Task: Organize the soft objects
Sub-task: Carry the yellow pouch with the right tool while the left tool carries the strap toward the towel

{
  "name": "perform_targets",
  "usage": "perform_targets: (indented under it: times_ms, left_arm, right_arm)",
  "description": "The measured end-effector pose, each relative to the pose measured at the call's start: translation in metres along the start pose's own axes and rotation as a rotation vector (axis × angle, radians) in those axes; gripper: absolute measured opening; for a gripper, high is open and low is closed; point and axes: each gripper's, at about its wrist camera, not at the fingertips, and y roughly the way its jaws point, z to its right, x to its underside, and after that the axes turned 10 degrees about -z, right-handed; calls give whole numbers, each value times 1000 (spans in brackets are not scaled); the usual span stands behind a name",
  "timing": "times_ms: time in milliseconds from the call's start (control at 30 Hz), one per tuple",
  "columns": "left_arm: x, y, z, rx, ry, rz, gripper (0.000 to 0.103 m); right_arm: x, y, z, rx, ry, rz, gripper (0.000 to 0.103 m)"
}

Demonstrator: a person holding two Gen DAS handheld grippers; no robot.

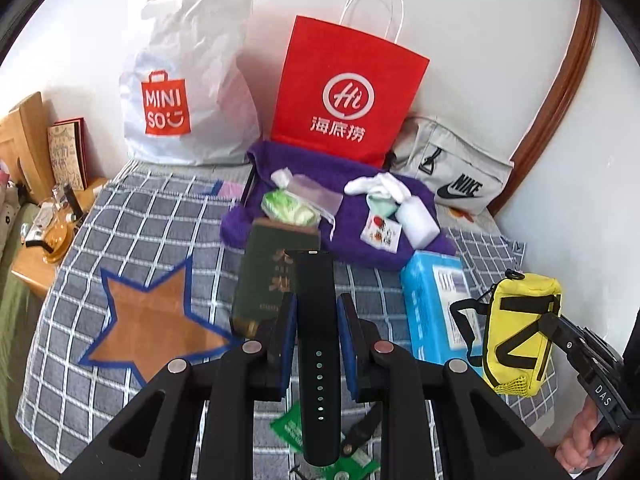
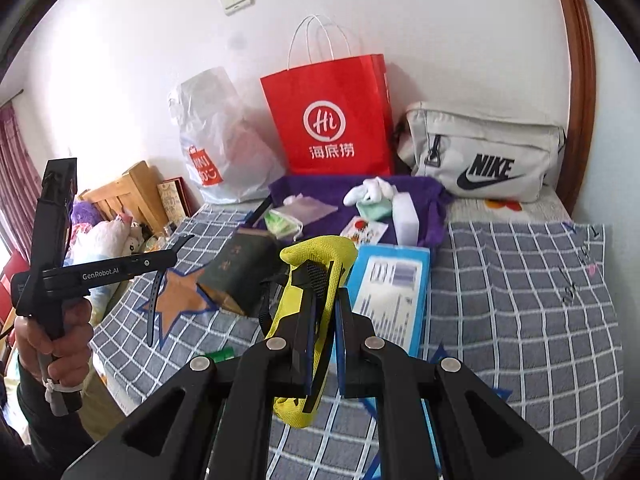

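Observation:
My left gripper (image 1: 316, 304) is shut on a black watch strap (image 1: 318, 364) with a row of holes, which hangs lifted above the checked bedspread (image 1: 160, 220). The right wrist view shows that left gripper (image 2: 182, 241) at the left, the strap (image 2: 154, 304) dangling from it. My right gripper (image 2: 325, 288) is shut on a yellow pouch (image 2: 320, 252) with black straps, also lifted. In the left wrist view the pouch (image 1: 520, 332) hangs at the right from the right gripper (image 1: 550, 318).
A purple towel (image 1: 360, 240) holds white socks (image 1: 376, 186), sponges and small packets. In front lie a dark green book (image 1: 266, 280) and a blue tissue pack (image 1: 436, 304). A red paper bag (image 1: 344, 96), white Miniso bag (image 1: 188, 88) and grey Nike bag (image 1: 456, 176) line the wall. An orange star (image 1: 156, 320) marks the bedspread.

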Motion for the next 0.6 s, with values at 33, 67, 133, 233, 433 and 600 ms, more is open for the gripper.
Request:
perform_targets:
  times_ms: [33,67,133,233,433,600]
  left_arm:
    - [-5,1,0,0,-2,1,19]
    - [-8,2,-1,1,-2,1,19]
    - [-18,4,-1,5,0,3,19]
    - [-29,8,-1,4,3,4,19]
    - [-53,18,-3,9,1,3,19]
    - [-71,29,-5,17,-6,8,19]
  right_arm:
    - [-4,1,1,3,1,4,9]
    - [-9,3,1,4,2,6,9]
    - [-17,7,3,5,1,13,9]
    - [-29,14,6,8,3,18,9]
    - [-53,28,9,13,2,30,9]
    - [-71,45,14,13,5,30,9]
